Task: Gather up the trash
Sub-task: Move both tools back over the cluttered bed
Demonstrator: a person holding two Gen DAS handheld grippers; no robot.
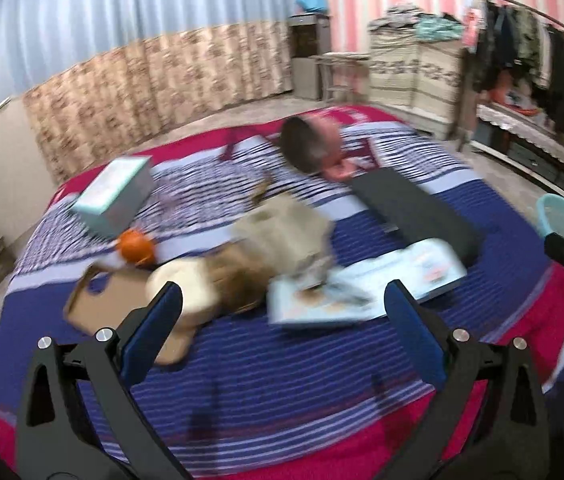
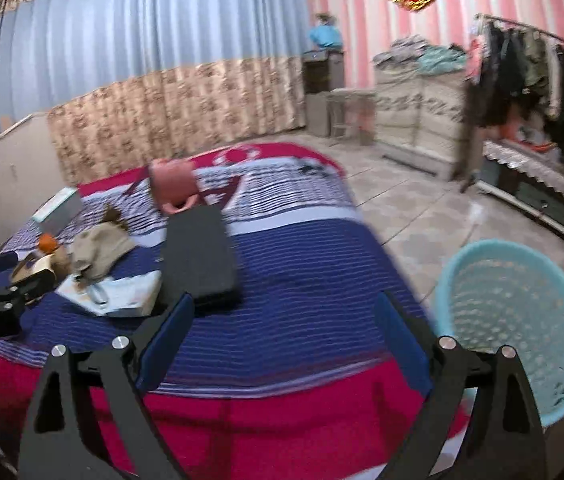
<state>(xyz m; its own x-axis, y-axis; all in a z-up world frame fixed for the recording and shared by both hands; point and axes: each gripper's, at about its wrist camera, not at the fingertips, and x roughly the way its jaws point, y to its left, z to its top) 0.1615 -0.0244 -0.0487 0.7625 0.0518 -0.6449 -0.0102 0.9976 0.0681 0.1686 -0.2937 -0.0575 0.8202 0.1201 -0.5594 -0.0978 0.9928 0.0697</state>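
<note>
Left wrist view: left gripper has jaws spread wide, nothing btwn them, poised over a bed w/ blue-striped, red-edged cover. Trash lies in a loose cluster mid-bed: flat brown cardboard piece, crumpled beige paper bag, pale printed flat carton partly under the bag, orange round item just beside an upright light-teal box. Long black flat case lies behind the carton; a doll-like head sits at its far end. Blur hides finer detail. Right wrist view: right gripper has jaws wide apart, holding nothing, over the bed's near edge. Light-blue perforated basket stands on the floor just beside the bed at right; what shows of its inside looks empty. Same trash cluster appears at left on the bed, well apart from the basket.
</note>
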